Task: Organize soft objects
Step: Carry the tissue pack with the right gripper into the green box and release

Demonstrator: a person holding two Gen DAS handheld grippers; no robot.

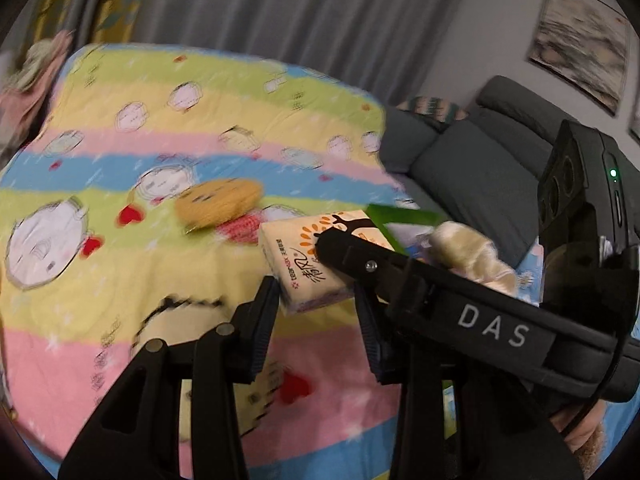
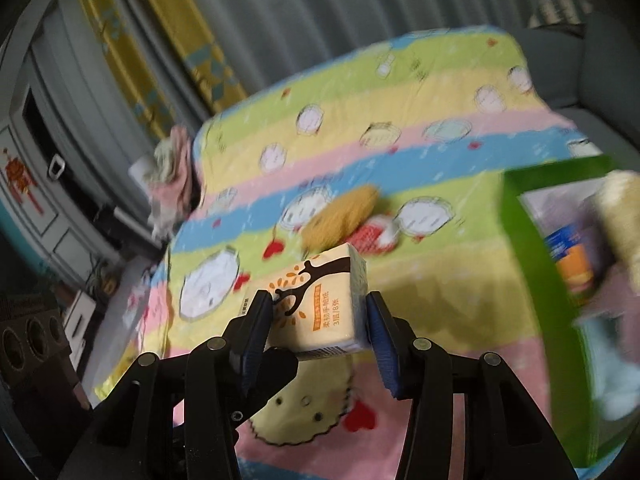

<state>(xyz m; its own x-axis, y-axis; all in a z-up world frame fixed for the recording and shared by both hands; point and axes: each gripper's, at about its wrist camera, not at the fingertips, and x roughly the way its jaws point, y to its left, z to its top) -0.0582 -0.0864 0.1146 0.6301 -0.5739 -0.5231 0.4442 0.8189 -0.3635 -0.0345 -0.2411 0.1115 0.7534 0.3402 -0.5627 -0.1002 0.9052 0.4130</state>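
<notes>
A cream tissue pack (image 2: 320, 300) with a brown tree print hangs in the air above the striped cartoon blanket (image 2: 440, 152). My right gripper (image 2: 320, 314) is shut on its sides, both blue pads pressing it. In the left wrist view the same tissue pack (image 1: 304, 264) has its lower end pinched by my left gripper (image 1: 316, 300). One of the right gripper's fingers (image 1: 360, 258) lies across the pack from the right. A yellow knitted plush toy (image 1: 218, 204) with a red part lies on the blanket beyond the pack.
A green box (image 2: 532, 248) stands at the right, holding packets and a cream fluffy item (image 1: 472, 256). A grey sofa (image 1: 460, 160) lies behind it. A pile of pink clothes (image 2: 172, 168) sits at the blanket's far left edge, with grey curtains behind.
</notes>
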